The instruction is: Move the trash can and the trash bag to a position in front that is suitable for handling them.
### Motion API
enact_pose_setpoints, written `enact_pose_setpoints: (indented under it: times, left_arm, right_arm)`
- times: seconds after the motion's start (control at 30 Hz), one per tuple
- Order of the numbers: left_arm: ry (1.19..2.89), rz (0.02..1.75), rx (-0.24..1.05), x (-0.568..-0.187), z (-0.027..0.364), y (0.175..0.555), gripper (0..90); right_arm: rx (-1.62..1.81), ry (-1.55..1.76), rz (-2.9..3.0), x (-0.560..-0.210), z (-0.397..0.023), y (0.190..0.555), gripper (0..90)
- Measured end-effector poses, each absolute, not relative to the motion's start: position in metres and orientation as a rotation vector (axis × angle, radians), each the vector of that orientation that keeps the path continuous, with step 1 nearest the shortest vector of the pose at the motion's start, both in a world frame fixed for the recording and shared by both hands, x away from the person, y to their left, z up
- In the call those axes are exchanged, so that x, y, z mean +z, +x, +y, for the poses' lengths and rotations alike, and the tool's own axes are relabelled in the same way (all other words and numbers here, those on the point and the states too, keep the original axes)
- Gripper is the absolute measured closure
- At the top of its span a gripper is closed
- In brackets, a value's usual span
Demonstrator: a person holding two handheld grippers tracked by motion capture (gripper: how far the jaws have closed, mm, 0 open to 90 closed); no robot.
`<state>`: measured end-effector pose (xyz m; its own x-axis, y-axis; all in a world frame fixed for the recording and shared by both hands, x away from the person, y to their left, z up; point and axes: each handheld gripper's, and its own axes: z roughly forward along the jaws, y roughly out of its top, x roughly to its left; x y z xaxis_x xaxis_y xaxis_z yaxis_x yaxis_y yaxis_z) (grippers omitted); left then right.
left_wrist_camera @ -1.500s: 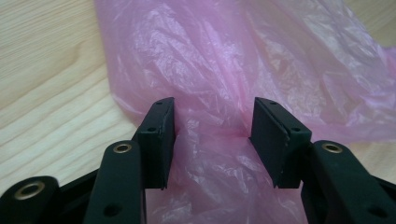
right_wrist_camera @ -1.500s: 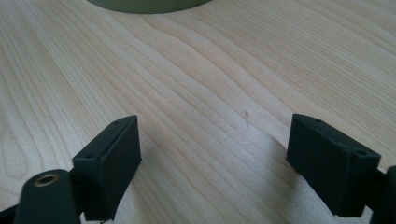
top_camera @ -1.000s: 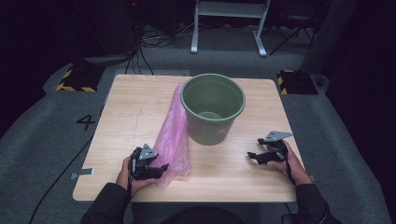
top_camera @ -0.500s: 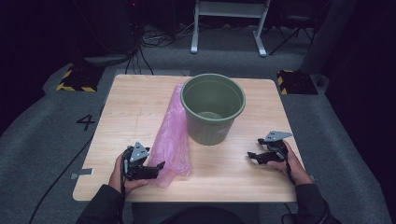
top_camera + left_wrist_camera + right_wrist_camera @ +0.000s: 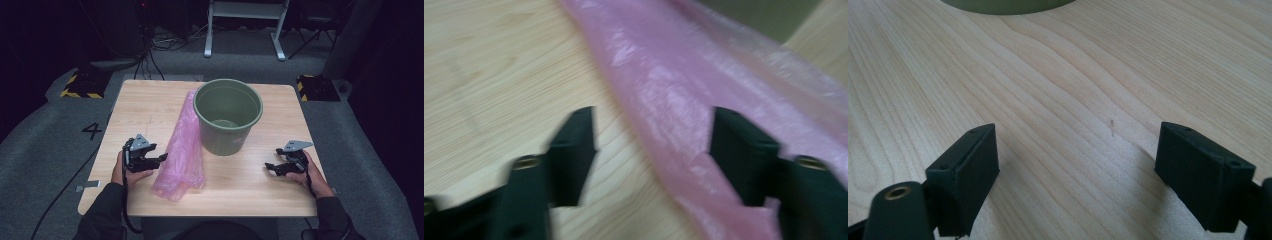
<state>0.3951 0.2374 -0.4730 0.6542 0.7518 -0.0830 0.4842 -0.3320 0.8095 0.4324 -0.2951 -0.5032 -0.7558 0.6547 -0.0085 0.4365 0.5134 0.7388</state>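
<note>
Spread apart, both black fingers [image 5: 574, 150] of the left gripper [image 5: 159, 159], with the near edge of the pink plastic bag [image 5: 184, 150] lying between them in the left gripper view; have just been closing, yet pinching nothing, pads clear of the film. Blurred there, so contact with the far finger cannot be told for sure. Bag stretched flat on the wooden table [image 5: 150, 105], running from near the front edge up along the left flank of the green bucket [image 5: 229, 117], touching or just beside its wall. Bucket upright, mouth open, set toward the back middle of the tabletop. Left gripper low over the wood just left of the bag's lower end, held in the left hand [image 5: 131, 172]. Right gripper [image 5: 272, 167] well apart at the far side of the bucket, fingers [image 5: 968, 175] spread wide over bare wood, gripping nothing, bucket base at the top edge of the right gripper view. Grey carpet and cables beyond the table.
</note>
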Motion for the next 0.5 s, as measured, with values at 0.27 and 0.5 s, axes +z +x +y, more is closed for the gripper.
enact_pose_setpoints:
  times: [0.27,0.5]
  left_arm:
    - [2.106,0.889,0.326,-0.485,0.225,0.395,60.0]
    - [2.159,0.843,0.315,-0.492,0.212,0.388,65.2]
  right_arm:
    - [1.086,0.915,2.472,-0.503,-0.295,0.432,17.4]
    - [1.087,0.914,2.474,-0.503,-0.295,0.433,17.4]
